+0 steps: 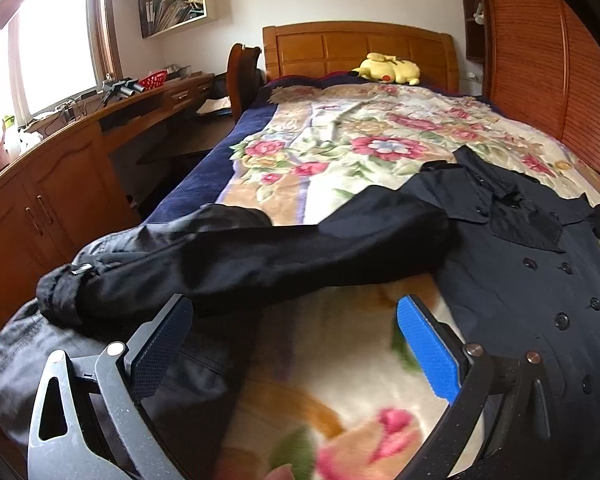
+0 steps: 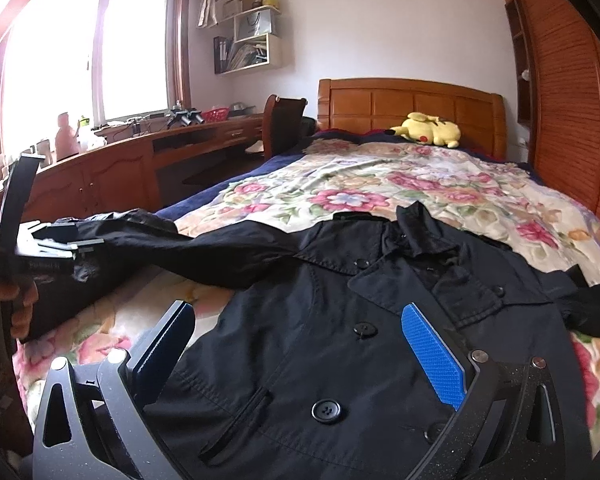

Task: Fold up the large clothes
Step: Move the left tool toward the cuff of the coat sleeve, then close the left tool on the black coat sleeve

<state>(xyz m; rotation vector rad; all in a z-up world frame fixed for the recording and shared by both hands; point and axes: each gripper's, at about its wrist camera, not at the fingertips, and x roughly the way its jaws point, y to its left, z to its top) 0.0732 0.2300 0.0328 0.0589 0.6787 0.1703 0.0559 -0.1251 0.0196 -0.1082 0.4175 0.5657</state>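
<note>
A black double-breasted coat [image 2: 340, 320] lies face up on the floral bedspread [image 2: 380, 188], collar toward the headboard. Its left sleeve [image 1: 260, 256] stretches out to the bed's left edge, cuff [image 1: 64, 284] crumpled there. My left gripper [image 1: 294, 312] is open, hovering just in front of the sleeve over bare bedspread; it also shows in the right wrist view [image 2: 56, 240], close to the sleeve end. My right gripper [image 2: 298, 320] is open above the coat's buttoned front, jaws wide, holding nothing. The coat's right sleeve [image 2: 596, 308] is bunched at the right.
A yellow plush toy [image 2: 428, 130] lies by the wooden headboard [image 2: 412, 100]. A wooden desk [image 2: 140, 152] and chair [image 2: 284, 120] run along the left under the window. A slatted wooden wardrobe [image 2: 560, 80] stands right of the bed. Dark cloth [image 1: 28, 360] lies by the left gripper.
</note>
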